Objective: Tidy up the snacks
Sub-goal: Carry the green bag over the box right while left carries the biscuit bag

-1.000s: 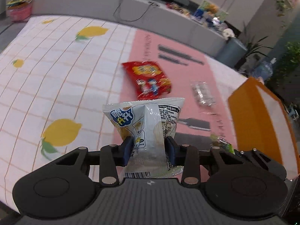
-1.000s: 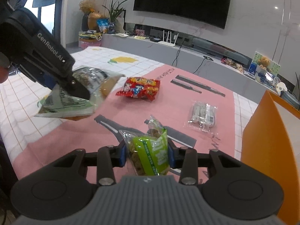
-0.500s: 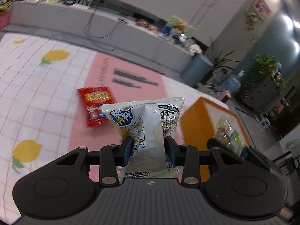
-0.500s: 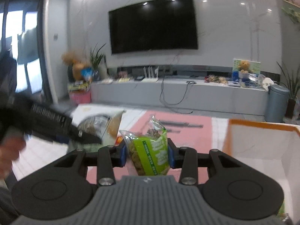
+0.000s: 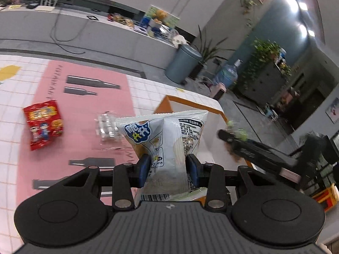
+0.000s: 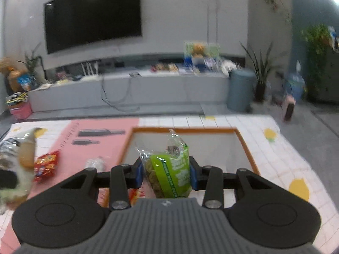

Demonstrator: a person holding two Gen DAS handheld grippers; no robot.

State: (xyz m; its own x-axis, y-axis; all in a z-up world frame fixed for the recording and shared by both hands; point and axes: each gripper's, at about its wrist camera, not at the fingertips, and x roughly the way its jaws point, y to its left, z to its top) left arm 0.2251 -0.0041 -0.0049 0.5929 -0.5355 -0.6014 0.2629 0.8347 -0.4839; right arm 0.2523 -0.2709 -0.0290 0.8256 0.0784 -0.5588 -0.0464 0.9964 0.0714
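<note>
My left gripper [image 5: 167,167] has its jaws pinching a white snack bag [image 5: 163,139], upright, base hidden by the body. The right gripper [image 6: 165,174] pinches a green packet [image 6: 169,169], upright, over the orange box [image 6: 245,148]. At ten o'clock a red packet [image 5: 43,123] lies on the surface [image 5: 84,110], long axis toward twelve.

A white snack bag [image 5: 167,139] carries a blue cloud-shaped badge with two large Chinese characters reading 脆升升 in part; fine black print fills a panel at its upper right, too small to read, and a barcode sits at its lower edge. A pink mat [image 5: 84,114] bears a line of pale capitals along its edge, illegible. A red snack packet [image 5: 43,124] shows yellow lettering, blurred
</note>
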